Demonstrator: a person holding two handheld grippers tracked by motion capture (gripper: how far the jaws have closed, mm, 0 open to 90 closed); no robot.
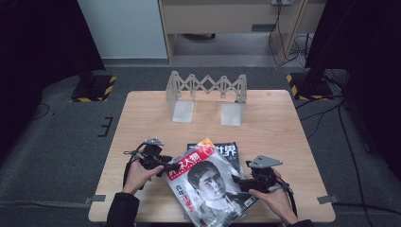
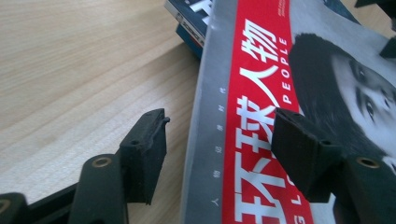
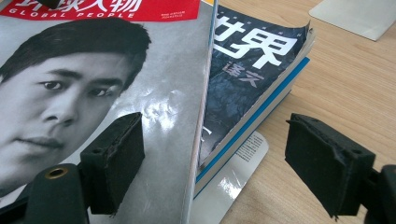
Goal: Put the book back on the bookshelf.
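The left claw (image 2: pixel 218 135) is spread wide, with the spine edge of the red and grey magazine (image 2: pixel 261 116) sitting between its jaws. The right claw (image 3: pixel 233 158) is spread too, straddling the magazine's other long edge. Neither one pinches yet. To lift it well, I think each claw should slide further in, then squeeze at the same time, so the floppy paper stays flat. Just past the claws, the magazine lies tilted on a dark book (image 3: pixel 247 65), its long side slanting away. Further off stands a metal book rack (image 1: pixel 206 92).
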